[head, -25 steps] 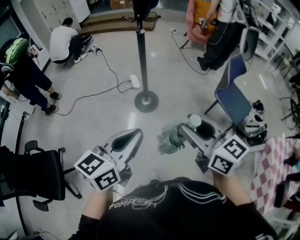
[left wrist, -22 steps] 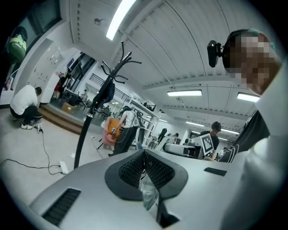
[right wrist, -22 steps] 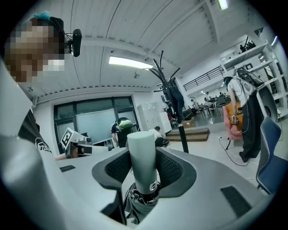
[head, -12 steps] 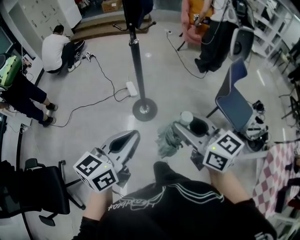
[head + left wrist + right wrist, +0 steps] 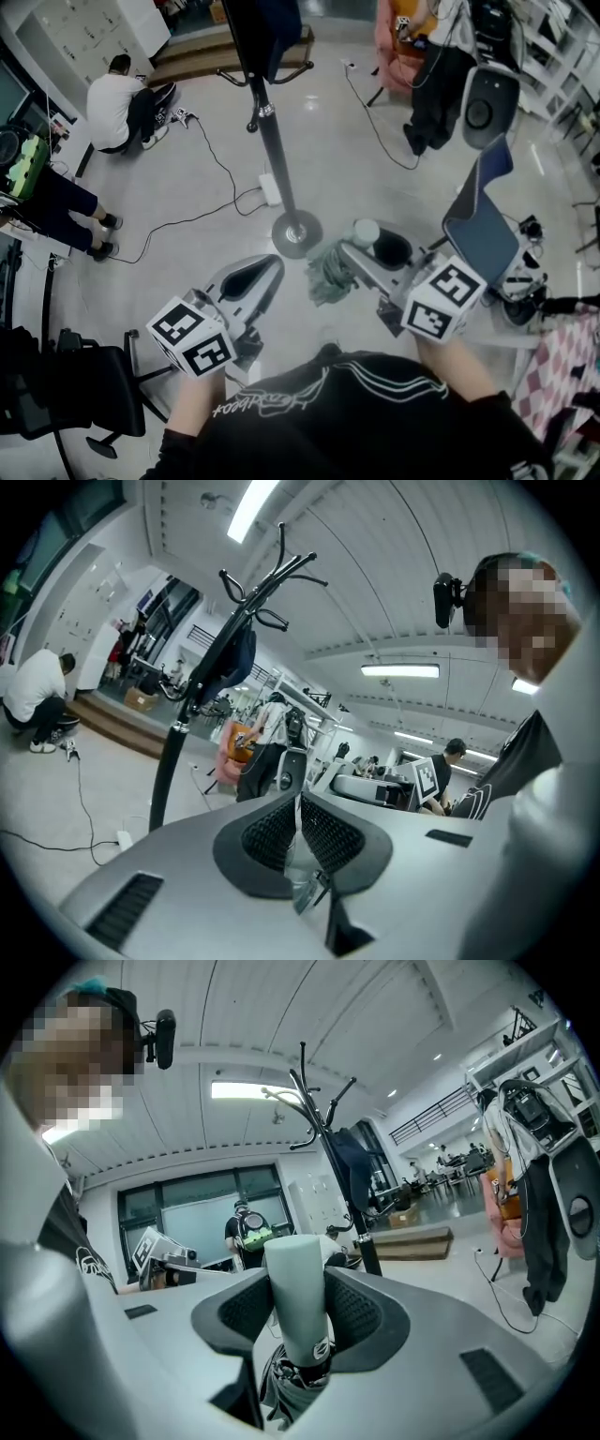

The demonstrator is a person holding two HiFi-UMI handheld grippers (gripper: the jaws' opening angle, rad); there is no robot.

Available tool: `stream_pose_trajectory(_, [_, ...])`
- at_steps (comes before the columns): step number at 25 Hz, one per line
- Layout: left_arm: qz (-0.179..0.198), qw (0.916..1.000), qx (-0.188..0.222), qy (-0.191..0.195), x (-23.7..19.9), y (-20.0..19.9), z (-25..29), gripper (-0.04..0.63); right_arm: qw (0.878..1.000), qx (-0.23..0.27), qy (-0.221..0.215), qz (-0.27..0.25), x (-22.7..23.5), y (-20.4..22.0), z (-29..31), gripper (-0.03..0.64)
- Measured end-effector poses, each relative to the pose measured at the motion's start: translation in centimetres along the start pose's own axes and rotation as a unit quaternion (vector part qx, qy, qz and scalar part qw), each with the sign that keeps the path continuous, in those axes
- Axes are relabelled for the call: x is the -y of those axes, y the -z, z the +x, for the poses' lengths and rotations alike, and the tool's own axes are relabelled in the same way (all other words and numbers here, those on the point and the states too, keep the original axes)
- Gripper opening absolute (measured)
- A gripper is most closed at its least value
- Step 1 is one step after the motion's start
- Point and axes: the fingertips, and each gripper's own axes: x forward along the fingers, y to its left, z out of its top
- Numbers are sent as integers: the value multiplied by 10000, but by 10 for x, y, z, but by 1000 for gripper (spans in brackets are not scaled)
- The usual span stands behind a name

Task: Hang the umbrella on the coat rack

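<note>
Grey-green umbrella [image 5: 328,272], black coat rack [image 5: 275,155], blue chair [image 5: 483,227], pink-checked cloth [image 5: 564,358]

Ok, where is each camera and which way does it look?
Head view: on the person's head, looking steeply down at floor, coat rack, their black top, left gripper, and right gripper holding the umbrella.
Left gripper view: on that gripper, looking along its shut jaws toward the rack; person's black top at right.
Right gripper view: on that gripper, looking along jaws clamped on the umbrella handle; person at left.
All three show the coat rack.
</note>
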Motion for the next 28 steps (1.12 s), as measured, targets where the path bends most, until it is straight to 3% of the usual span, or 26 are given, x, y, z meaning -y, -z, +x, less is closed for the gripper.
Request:
stream_pose_trajectory(6, [141, 9998, 86, -58, -11, -16, 28, 12, 9996, 43, -240, -108, 25, -21, 21, 173])
stream_pose_trajectory(10, [100, 9999, -68, 23, -17, -14, 38, 103, 9995, 50, -285, -108, 30, -30, 33, 173])
stream_pose_trajectory(17, [142, 9994, -258, 175, -35, -15, 48, 189, 9995, 37, -305, -11, 32, -39, 57, 173])
stream_pose_trajectory(28, [42, 9975, -504, 498, -82, -26, 59, 186, 9999, -18, -4, 159, 32, -47, 101, 173])
